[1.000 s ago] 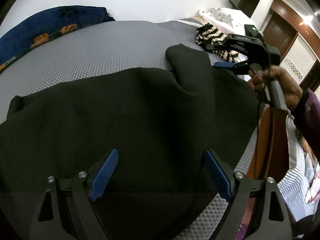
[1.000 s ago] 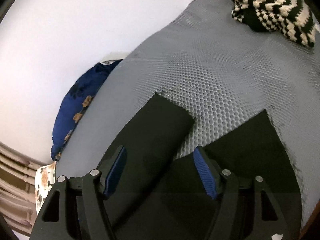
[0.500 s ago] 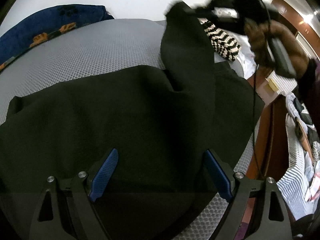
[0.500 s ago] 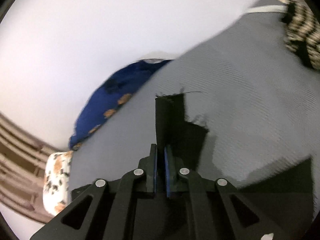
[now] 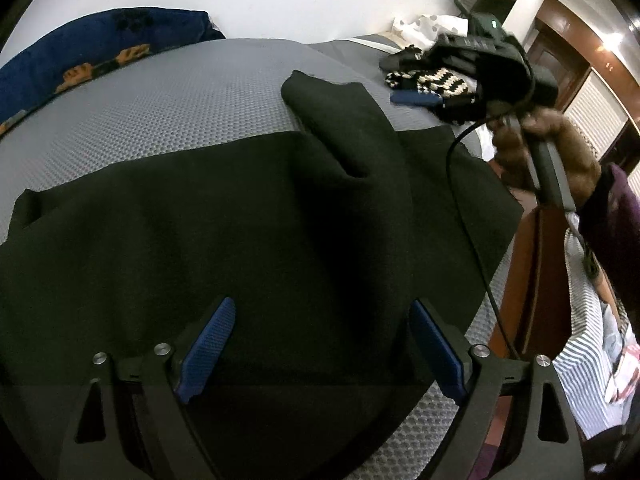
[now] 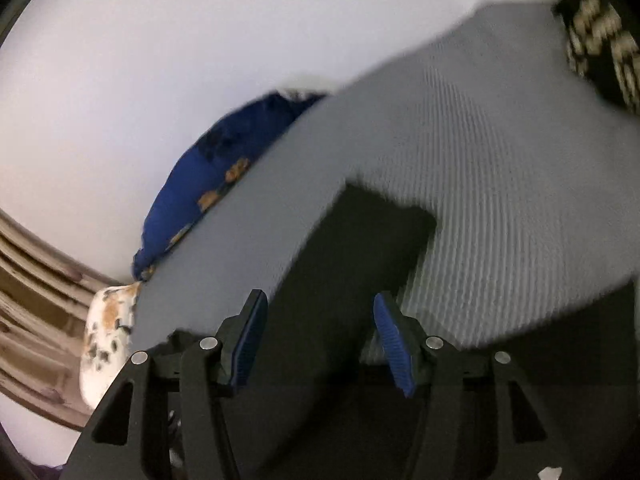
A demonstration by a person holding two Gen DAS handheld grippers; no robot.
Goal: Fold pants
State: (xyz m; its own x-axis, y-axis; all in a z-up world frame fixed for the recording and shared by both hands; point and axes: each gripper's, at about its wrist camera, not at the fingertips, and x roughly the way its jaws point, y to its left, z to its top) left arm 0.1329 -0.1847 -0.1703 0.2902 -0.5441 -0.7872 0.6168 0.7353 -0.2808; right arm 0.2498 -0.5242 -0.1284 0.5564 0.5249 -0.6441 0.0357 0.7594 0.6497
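One pair of black pants (image 5: 248,240) lies spread on the grey bed (image 5: 168,104). Left claw (image 5: 320,344) hangs wide open over it, empty. Only the left view shows the hand (image 5: 548,156); right claw (image 6: 316,340) has just been opening, straddling an untouched flap.

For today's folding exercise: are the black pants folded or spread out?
Mostly spread: the black pants lie flat across the grey mattress, one narrow end sticking out past the straight edge.

No readable text or labels anywhere.
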